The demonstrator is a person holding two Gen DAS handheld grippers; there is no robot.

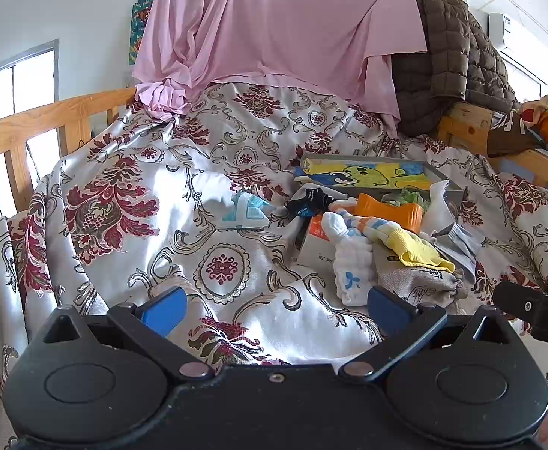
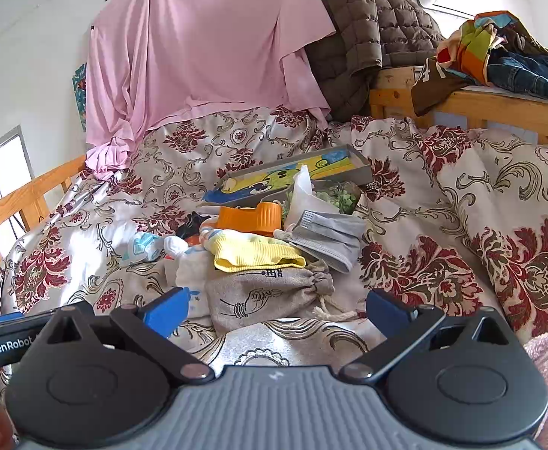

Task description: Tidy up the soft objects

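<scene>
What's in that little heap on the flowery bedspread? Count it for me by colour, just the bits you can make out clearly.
Yellow: 1, ribbed yellow knit sock
Grey: 1, pleated grey face mask
Beige: 1, beige linen drawstring pouch
Orange: 1, orange plastic piece
Black: 1, small black sock
Total: 5; other pieces are too jumbled to count.

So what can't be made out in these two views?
- Box: left wrist view, mostly covered by socks; right wrist view barely shows it.
- Black sock: right wrist view, mostly hidden behind the pile.
- Tray contents: both views, partly blocked by the white cloth.
</scene>
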